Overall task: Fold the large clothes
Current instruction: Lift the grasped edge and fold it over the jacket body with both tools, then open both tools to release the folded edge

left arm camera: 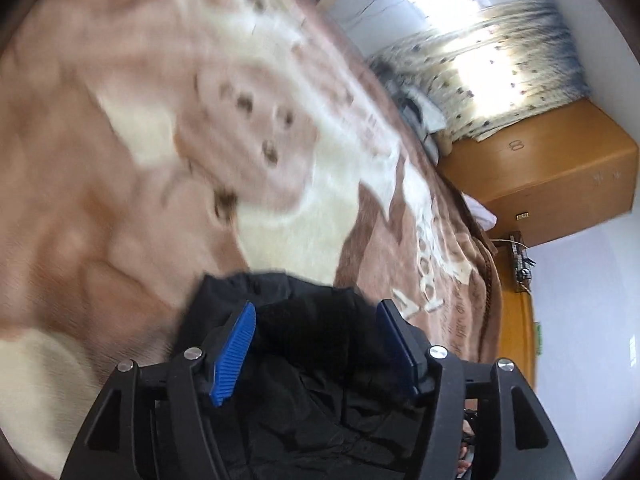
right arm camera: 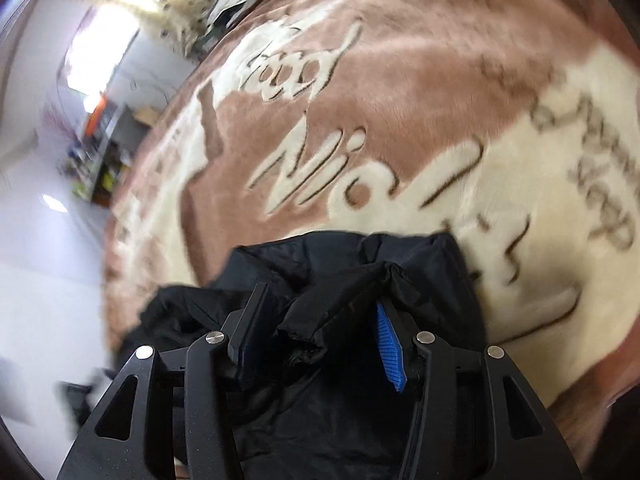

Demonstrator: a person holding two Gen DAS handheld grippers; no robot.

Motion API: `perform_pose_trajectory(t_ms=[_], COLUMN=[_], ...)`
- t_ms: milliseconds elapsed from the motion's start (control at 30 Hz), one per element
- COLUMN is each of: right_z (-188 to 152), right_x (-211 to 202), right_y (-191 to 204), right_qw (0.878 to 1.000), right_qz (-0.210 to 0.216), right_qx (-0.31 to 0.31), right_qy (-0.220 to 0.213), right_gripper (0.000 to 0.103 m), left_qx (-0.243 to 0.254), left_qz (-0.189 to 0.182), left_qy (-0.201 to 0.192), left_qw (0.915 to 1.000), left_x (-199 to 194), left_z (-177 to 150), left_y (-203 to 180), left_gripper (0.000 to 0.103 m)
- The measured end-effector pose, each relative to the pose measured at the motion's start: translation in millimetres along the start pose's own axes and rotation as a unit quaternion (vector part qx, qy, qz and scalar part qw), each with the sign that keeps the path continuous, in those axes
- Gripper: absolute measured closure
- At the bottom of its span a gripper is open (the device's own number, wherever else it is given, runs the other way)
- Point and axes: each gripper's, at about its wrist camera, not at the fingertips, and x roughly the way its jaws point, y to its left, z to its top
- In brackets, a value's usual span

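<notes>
A black garment (left arm camera: 316,392) of thin, crinkled, slightly shiny cloth lies bunched on a plush blanket (left arm camera: 120,184) that covers the bed; the blanket is brown and cream, with a fuzzy pile, paw prints and raised lettering. In the left wrist view the left tool (left arm camera: 316,320) is tilted and points across the blanket, its ridged blue pads (left arm camera: 236,354) spread wide with the dark cloth heaped between them; neither pad presses the cloth, so the tool stands open. To the right, past the bed's edge, stand a spotted curtain (left arm camera: 504,76) lit from behind and an orange wooden cabinet (left arm camera: 552,168).

In the right wrist view the right tool (right arm camera: 320,320) also stands open over the garment (right arm camera: 340,420). A rolled, puckered fold (right arm camera: 340,312) of the cloth rises between the pads and drapes against the right blue pad (right arm camera: 390,348). The blanket (right arm camera: 460,80) beyond shows cream script on brown.
</notes>
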Motion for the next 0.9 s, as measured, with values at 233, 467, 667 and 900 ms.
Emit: perform_pose_trajectory(t_ms=[233,467,667,900], right_z=[8,7,-31,-130], right_x=[15,-30,-85,-62], right_y=[-6,38,67,93], right_qw=[0.996,0.985,0.965,0.927], right_qz=[-0.036,-0.115,-0.094,-0.033], right_qx=[0.077,-0.056,-0.167,-0.356], right_qy=[-0.027,-0.119,-0.181,-0.110], right_gripper=[0.052,0.038,0.038,0.038], left_qx=[0.158,0.290,0.311,0.310], left_qz=[0.013,0.019,0.064,0.137], left_qy=[0.030,0.118,0.143,0.109], left_qw=[0.9870,0.9495,0.9374,0.9345], left_x=[-34,22,78,95], left_z=[-58,-145,-172,-152], left_y=[-60,-113,-132,-118], left_gripper=[0.034,0.034,0.034,0.034])
